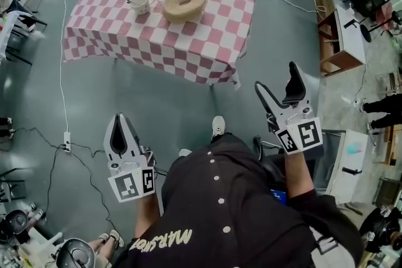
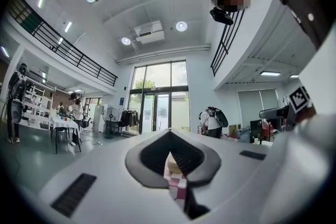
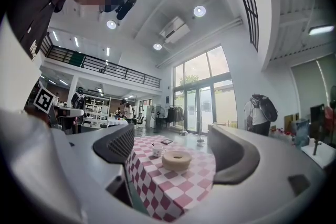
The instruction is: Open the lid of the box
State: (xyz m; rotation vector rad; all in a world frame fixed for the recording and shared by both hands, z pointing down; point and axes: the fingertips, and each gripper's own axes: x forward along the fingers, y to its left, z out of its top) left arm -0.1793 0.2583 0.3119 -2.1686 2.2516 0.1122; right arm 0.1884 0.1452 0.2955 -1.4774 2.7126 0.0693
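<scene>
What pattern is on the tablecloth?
The tablecloth has pink-and-white checks, clearest in the head view.

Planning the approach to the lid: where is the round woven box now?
In the head view, the round woven box sits near the middle of the checkered tablecloth, just right of the white cup.

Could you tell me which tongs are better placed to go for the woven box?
Likely right: the right tongs stand open, aimed at the woven box; the left tongs are shut.
</scene>
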